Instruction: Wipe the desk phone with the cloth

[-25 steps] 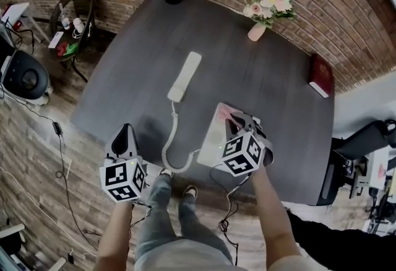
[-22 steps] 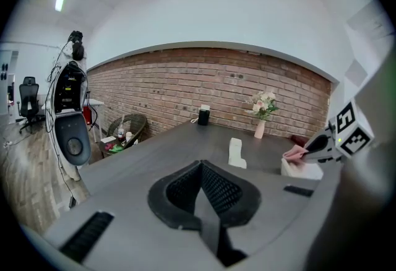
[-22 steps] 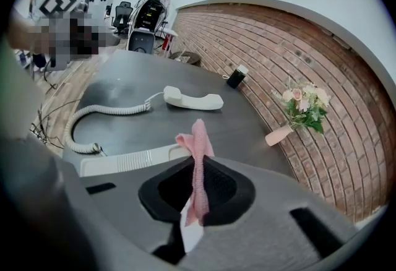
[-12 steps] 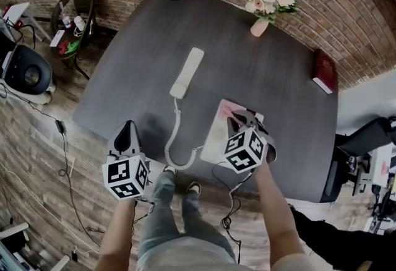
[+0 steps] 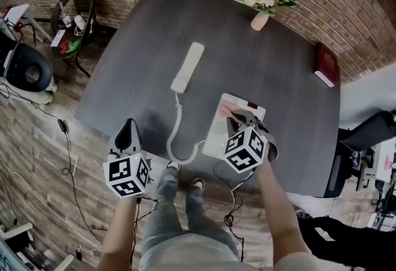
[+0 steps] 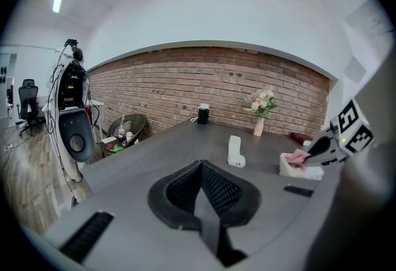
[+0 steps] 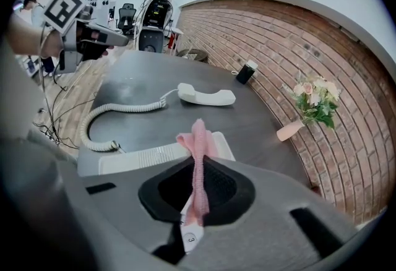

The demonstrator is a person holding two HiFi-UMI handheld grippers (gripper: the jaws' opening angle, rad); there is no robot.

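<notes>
Little moved: right gripper [image 5: 234, 117] stayed clamped on cloth [image 5: 228, 107] atop phone [image 5: 213, 135], wiping apparently midway, handset [image 5: 187, 67] beyond likely outstanding; left gripper [image 5: 125, 137] closed, empty.

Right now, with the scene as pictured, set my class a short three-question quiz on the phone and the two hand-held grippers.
1. True or false: the handset lies on the desk, off the phone base.
2. What does the right hand-held gripper hold? A: a pink cloth. B: the handset. C: nothing.
3. Fill in: the left hand-held gripper has its jaws ____, with nothing between them.

Key: 1 true; 2 A; 3 shut.
</notes>
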